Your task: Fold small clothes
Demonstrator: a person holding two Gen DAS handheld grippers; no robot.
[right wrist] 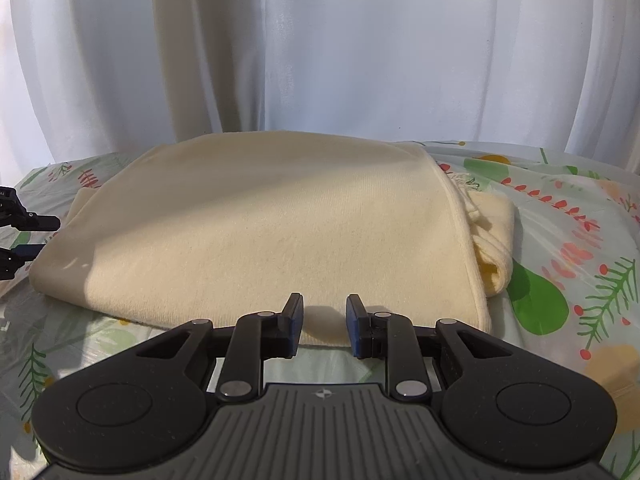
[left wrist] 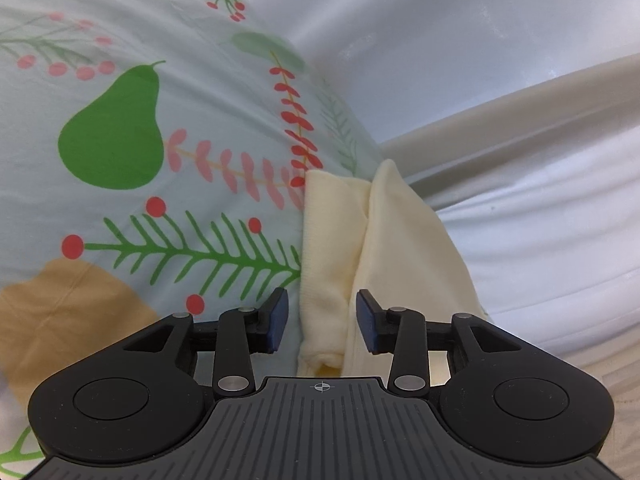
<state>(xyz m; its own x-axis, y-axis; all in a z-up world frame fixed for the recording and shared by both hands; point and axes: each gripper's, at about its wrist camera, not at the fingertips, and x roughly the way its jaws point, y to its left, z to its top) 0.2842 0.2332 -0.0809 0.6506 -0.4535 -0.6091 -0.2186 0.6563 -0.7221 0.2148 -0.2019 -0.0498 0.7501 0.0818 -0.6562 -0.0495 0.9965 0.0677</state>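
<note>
Garment is a cream knit piece, already folded over at least once, lying flat on the printed bedsheet and filling the centre of the right wrist frame. White curtain runs across the top of that frame.

Right gripper, bottom centre: jaws stand a narrow gap apart, straddling the near hem of the garment. Cloth shows in the gap, but the blue pads don't look to be pressing on it, so I read it as open, nothing held. Likely parked at the hem to pin or pick that edge.

Left gripper, bottom centre of the left wrist frame: jaws partly open, wider than the right's. It lines up on the garment's folded end, with the rolled layers between the fingers and clear air on both sides. Not gripping. It also shows at the left edge of the right wrist frame, just beside the garment's left end.

Judgement: both grippers sit at two edges of the same piece, set up for another fold. Stacked layers at the left end could slip if only the top ply gets pinched.
</note>
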